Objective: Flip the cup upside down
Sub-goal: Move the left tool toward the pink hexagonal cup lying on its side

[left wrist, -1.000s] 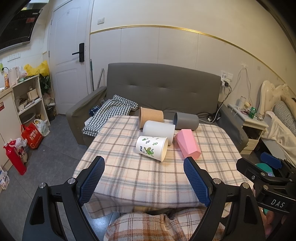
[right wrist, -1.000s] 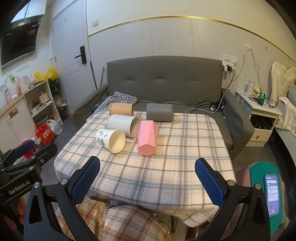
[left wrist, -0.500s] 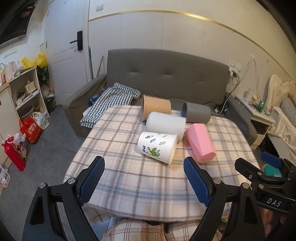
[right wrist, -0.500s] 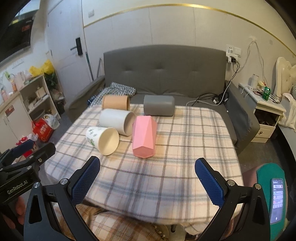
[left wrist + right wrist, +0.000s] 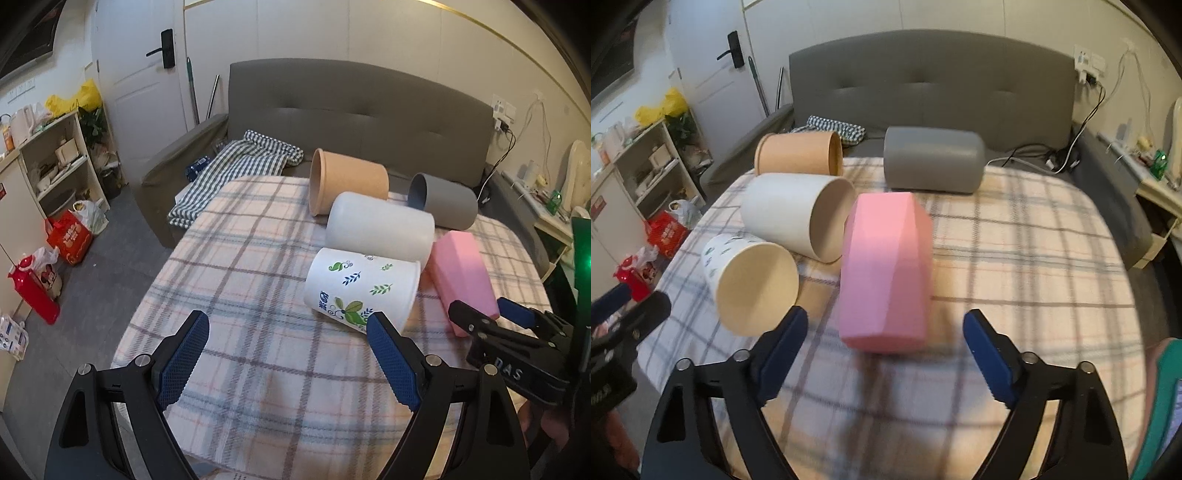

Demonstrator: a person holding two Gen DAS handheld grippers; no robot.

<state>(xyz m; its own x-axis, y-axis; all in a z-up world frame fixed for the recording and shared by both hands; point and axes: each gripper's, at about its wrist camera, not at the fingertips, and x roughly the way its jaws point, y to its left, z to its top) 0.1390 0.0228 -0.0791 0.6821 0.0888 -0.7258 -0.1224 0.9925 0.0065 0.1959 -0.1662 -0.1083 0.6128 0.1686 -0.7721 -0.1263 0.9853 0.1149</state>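
Several cups lie on their sides on the plaid table point(image 5: 258, 266): a leaf-print white cup point(image 5: 362, 288), a plain white cup point(image 5: 380, 230), a tan cup point(image 5: 349, 181), a grey cup point(image 5: 443, 205) and a pink faceted cup point(image 5: 463, 273). My left gripper point(image 5: 288, 365) is open and empty, just short of the leaf-print cup. My right gripper point(image 5: 884, 362) is open and empty, its jaws either side of the near end of the pink cup point(image 5: 886, 273). The leaf-print cup point(image 5: 753, 284), white cup point(image 5: 798, 216), tan cup point(image 5: 798, 153) and grey cup point(image 5: 932, 164) show there too.
A grey sofa point(image 5: 351, 118) with a checked cloth point(image 5: 236, 170) stands behind the table. Shelves point(image 5: 55, 162) and bags point(image 5: 70, 240) are on the floor to the left. A bedside table point(image 5: 1156, 184) is at the right.
Both grippers have moved forward over the table toward the cups, which now look much larger. The right gripper now straddles the pink cup's near end. The cups have not moved.
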